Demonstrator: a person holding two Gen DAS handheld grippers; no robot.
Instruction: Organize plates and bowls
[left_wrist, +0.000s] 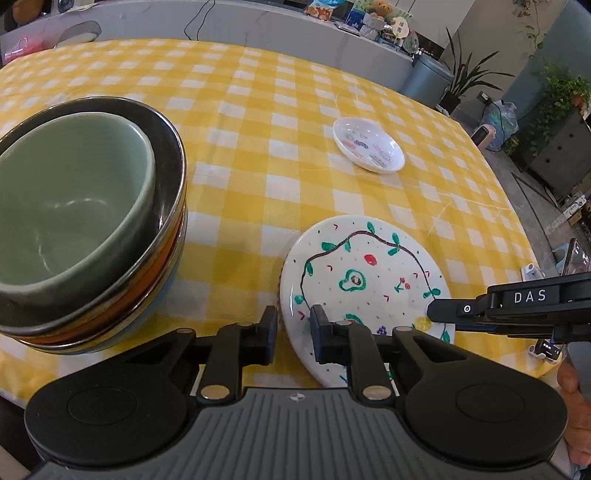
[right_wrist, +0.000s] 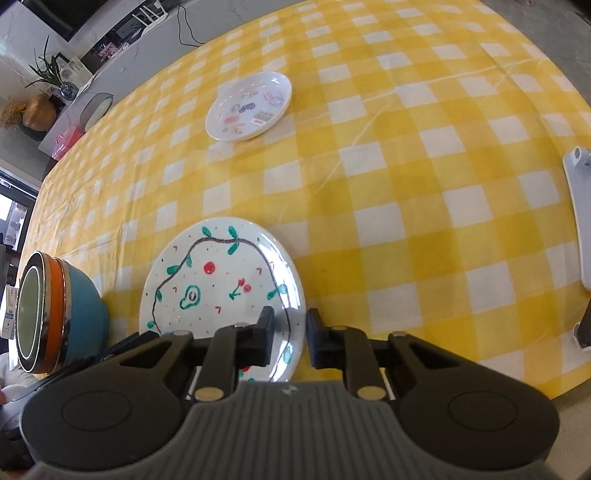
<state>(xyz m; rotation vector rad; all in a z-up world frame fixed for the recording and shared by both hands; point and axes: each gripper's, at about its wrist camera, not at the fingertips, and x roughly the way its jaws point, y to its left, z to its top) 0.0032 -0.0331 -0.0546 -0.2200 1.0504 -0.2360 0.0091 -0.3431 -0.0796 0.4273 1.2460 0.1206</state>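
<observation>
Painted plate (left_wrist: 364, 280): white, with green leaves, a dark looping vine, red fruit and an avocado motif; lies flat on the yellow-checked tablecloth (left_wrist: 258, 110), near edge of the table. Left gripper (left_wrist: 293, 326): fingers apart, straddling the plate's near-left rim, not clamped. Right gripper (right_wrist: 290, 332): fingers apart, straddling the near-right rim, not clamped.

Bowl stack (left_wrist: 85, 221): left of the plate, close beside it; green bowl innermost, then dark, orange and blue outermost.

Small plate (left_wrist: 368, 149): white, with sticker-like prints; farther back, well apart, open cloth between.

White device (right_wrist: 580, 218): at the table's right edge.
</observation>
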